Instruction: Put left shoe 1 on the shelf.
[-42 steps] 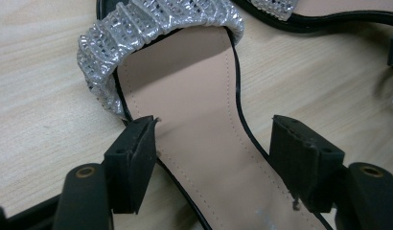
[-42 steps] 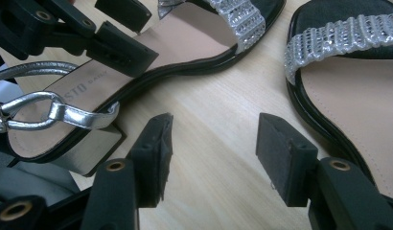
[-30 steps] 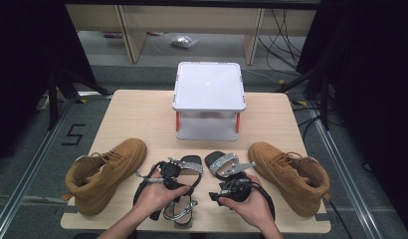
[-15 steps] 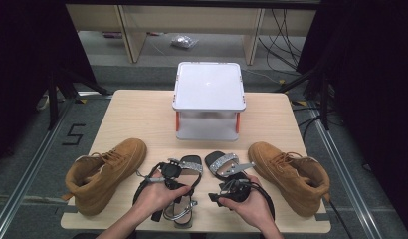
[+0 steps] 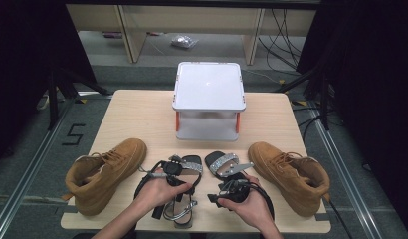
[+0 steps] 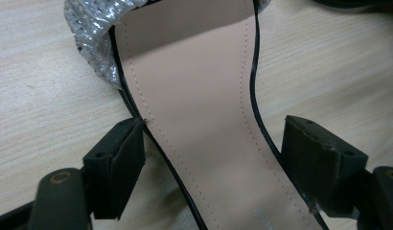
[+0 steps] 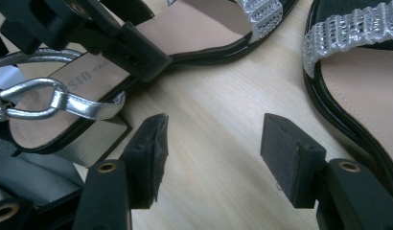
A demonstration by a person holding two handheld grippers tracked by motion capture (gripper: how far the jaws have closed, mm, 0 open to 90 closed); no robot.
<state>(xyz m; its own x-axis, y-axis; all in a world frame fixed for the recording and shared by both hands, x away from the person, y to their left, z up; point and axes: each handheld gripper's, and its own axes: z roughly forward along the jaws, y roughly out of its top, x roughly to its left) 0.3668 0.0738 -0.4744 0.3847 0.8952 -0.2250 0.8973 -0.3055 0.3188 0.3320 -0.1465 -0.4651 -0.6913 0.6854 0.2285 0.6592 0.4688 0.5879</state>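
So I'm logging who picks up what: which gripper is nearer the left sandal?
Left. The left gripper straddles the left sandal with open jaws; the right gripper hangs over bare table between the two sandals.

Both forearms are showing bare, no sleeves or gloves. The left gripper (image 6: 211, 163) is sporting matte black blocky jaws with small screw holes and a brass-ringed eyelet, the right gripper (image 7: 213, 151) is looking identical, and black cables are looping off each one.
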